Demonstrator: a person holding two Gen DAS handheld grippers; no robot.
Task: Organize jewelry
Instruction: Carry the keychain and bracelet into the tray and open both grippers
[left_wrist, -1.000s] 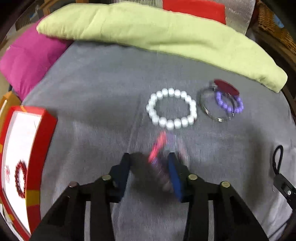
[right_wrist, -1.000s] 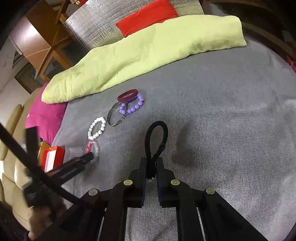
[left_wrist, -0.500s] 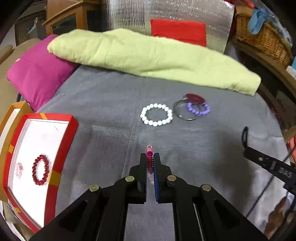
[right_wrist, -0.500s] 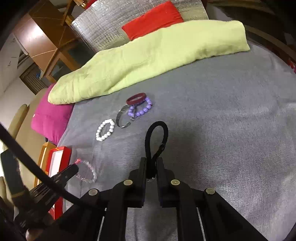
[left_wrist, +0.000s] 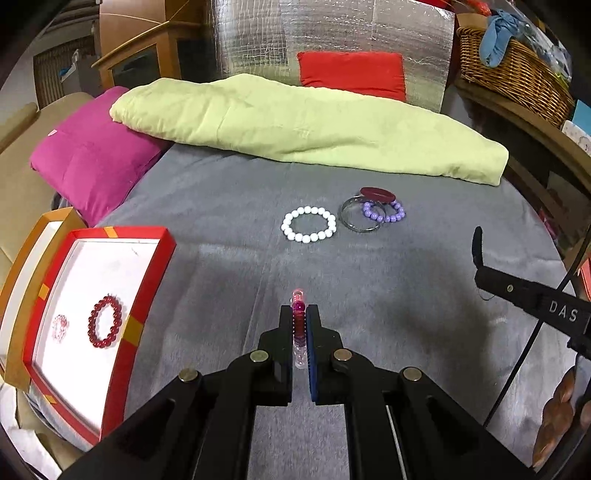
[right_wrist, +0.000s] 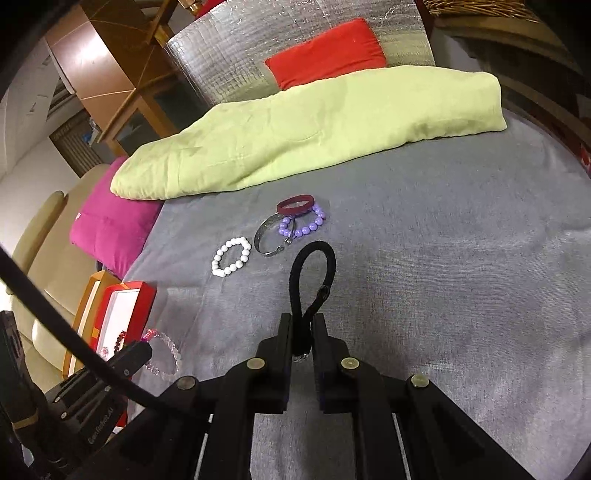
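Note:
My left gripper (left_wrist: 299, 314) is shut on a clear and pink bead bracelet (left_wrist: 298, 325), held edge-on above the grey blanket; it also shows in the right wrist view (right_wrist: 164, 354). My right gripper (right_wrist: 304, 321) is shut on a black cord bracelet (right_wrist: 314, 273), its loop sticking up. On the blanket lie a white bead bracelet (left_wrist: 308, 224), a silver bangle (left_wrist: 359, 219), a purple bead bracelet (left_wrist: 384, 211) and a dark red bangle (left_wrist: 376, 194). The red box (left_wrist: 144, 295) at the left holds a dark red bead bracelet (left_wrist: 105, 320) and a small pale pink one (left_wrist: 60, 326).
A green folded quilt (left_wrist: 314, 125) and a magenta pillow (left_wrist: 88, 155) lie at the back of the grey blanket (left_wrist: 406, 295). A red cushion (left_wrist: 351, 74) leans against silver foil. A wicker basket (left_wrist: 517, 74) stands at the back right. An orange box lid (left_wrist: 26, 251) lies under the red box.
My left gripper closed on the clear and pink bracelet and lifted it up and back from the blanket. My right gripper kept hold of the black cord bracelet and rose slightly.

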